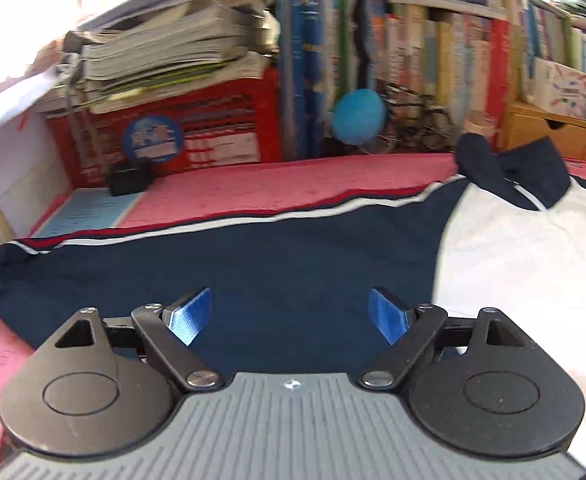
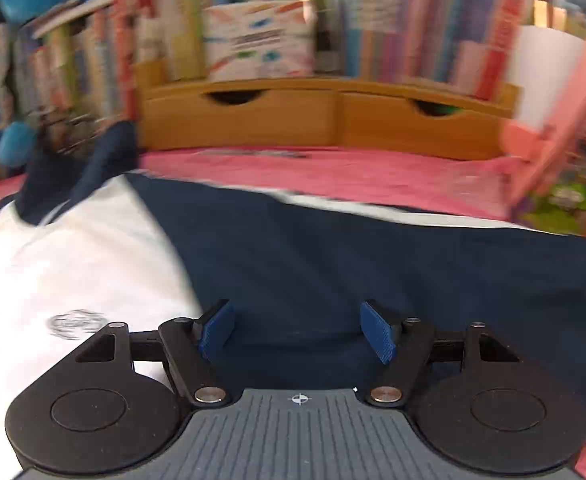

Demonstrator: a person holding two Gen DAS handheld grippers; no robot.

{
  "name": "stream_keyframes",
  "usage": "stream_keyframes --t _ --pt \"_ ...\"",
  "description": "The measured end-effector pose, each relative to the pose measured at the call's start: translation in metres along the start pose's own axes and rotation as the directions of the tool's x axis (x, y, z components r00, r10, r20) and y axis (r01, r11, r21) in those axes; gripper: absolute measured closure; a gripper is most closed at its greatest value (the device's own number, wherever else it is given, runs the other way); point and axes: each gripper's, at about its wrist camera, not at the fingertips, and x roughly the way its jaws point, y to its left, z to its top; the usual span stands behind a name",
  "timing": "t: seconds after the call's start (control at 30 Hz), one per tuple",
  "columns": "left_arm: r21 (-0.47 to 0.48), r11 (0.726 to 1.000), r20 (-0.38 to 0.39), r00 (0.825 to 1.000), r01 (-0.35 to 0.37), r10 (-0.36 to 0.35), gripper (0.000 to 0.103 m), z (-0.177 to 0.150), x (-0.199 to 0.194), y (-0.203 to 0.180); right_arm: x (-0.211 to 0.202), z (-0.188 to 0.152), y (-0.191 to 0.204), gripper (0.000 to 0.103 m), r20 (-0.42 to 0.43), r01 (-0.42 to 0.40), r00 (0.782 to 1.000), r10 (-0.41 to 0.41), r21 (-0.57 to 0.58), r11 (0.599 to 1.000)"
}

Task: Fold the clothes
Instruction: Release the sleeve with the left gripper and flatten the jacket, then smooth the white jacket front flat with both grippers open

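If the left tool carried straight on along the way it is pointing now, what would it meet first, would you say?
Most likely the navy sleeve of the jacket spread on the pink bedcover. The left tool stands open and empty, angled down over that dark fabric, with nothing between. How far off the cloth lies is hard to judge.

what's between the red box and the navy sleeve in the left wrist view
In the left wrist view, only bare pink bed cover separates the red box from the navy sleeve. A small black object sits at the box's foot, and a pale blue sheet lies further left.
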Motion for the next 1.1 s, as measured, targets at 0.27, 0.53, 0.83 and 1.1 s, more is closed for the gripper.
stream_keyframes --t 0.27,0.53,0.83,1.1 --pt "0.097 0.995 -0.055 0.998 -0.036 0.042 0.014 -0.006 0.025 -0.076 -0.048 -0.039 -0.177 0.027 0.048 0.242 0.957 -0.285 0.404 0.882" --pt "-0.101 0.992 -0.111 0.991 -0.081 0.07 0.0 -0.011 0.023 -0.045 -0.016 -0.025 -0.209 0.036 -0.106 0.394 0.918 -0.383 0.375 0.839" --pt "0.046 0.998 -0.039 0.999 0.036 -0.034 0.006 0.0 -0.002 -0.103 -0.04 0.011 -0.052 0.028 0.212 -0.336 0.921 0.328 0.001 0.942" --pt "0.108 0.993 -0.065 0.997 0.051 -0.044 0.0 -0.026 -0.006 -0.104 0.055 0.018 -0.089 0.039 -0.011 -0.032 0.999 0.033 0.09 0.995"
